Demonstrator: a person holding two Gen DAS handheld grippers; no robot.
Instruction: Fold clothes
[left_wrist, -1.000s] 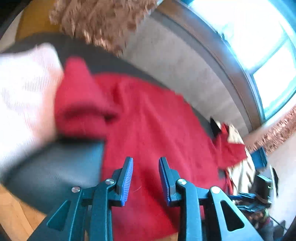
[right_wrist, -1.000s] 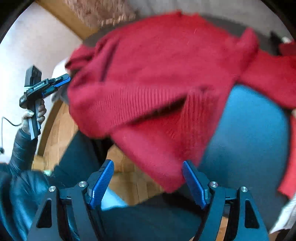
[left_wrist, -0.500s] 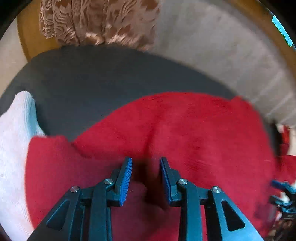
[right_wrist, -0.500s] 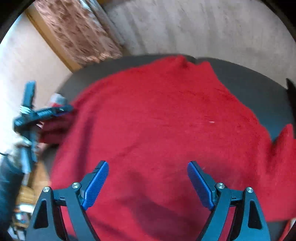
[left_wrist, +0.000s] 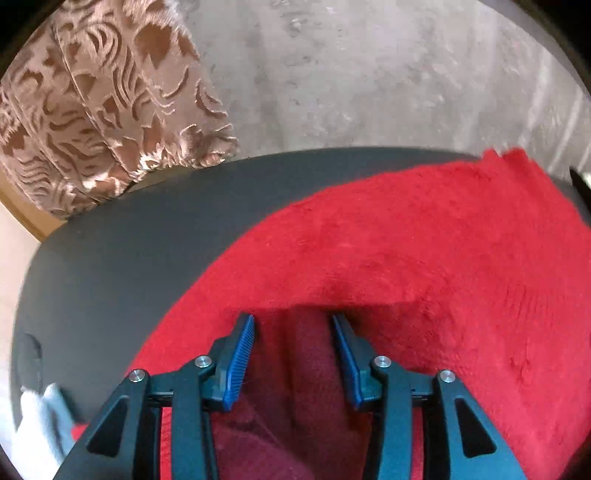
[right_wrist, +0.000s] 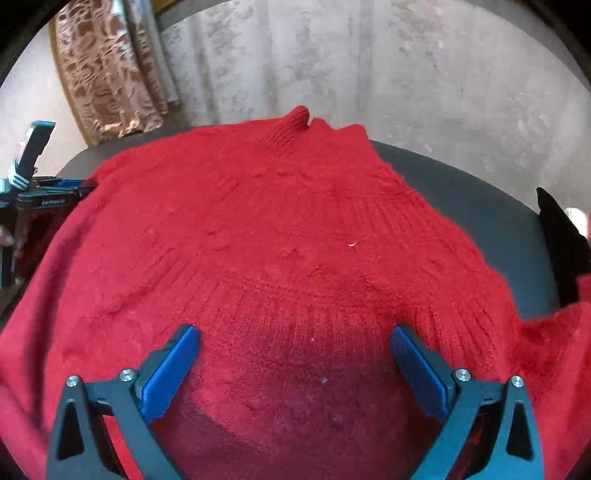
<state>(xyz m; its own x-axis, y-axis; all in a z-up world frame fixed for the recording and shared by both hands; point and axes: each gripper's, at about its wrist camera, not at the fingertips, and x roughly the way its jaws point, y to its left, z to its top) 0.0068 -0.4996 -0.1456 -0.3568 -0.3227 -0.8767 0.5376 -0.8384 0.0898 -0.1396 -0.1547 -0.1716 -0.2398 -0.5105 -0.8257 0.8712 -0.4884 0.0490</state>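
A patterned brown curtain hangs at the left, by a rough grey wall. A fuzzy red knit sweater, ribbed at its band, lies spread over the smooth dark round table. The left gripper is opening, a fold of the sweater between its ridged blue pads, apparently untouched. The right gripper is opening wide above the knit, gripping nothing.

- Left gripper: dark teal plastic arms are carrying ribbed blue pads and silver screws.
- Right gripper: the same teal frame is showing triangular cut-outs, smooth blue pads, silver screws.
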